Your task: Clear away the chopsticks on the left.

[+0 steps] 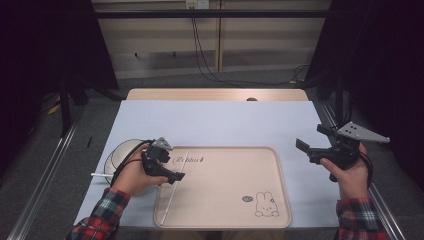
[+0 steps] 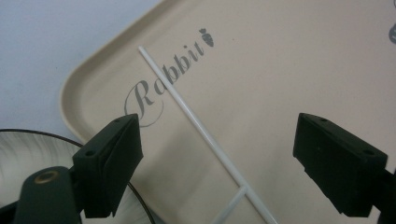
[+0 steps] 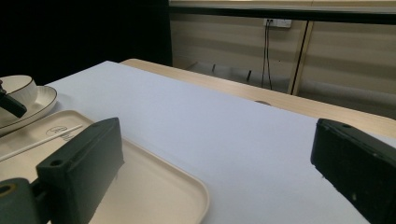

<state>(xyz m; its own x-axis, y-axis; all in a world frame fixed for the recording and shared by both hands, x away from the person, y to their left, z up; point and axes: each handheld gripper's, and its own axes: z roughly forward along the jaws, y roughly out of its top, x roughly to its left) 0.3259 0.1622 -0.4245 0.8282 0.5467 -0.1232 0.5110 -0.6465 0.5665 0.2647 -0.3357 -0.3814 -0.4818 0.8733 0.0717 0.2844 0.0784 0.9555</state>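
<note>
A thin white stick (image 1: 176,184) lies lengthwise on the left part of a beige tray (image 1: 281,175) printed with a rabbit and the word "Rabbit". My left gripper (image 1: 172,167) hovers over the tray's left edge. In the left gripper view the left gripper (image 2: 217,126) is open, and the stick (image 2: 196,121) lies on the tray (image 2: 74,93) between the jaws, untouched. A second white stick (image 2: 229,207) meets it near the bottom. My right gripper (image 1: 312,139) is held above the table right of the tray; the right gripper (image 3: 217,140) is open and empty.
A white black-rimmed plate (image 1: 114,154) holding a bowl (image 3: 18,86) stands left of the tray, under my left hand. One stick end (image 1: 97,174) juts out leftward by the plate. Pale blue table cover (image 1: 215,122) stretches behind the tray; the wooden table edge (image 1: 215,94) lies beyond it.
</note>
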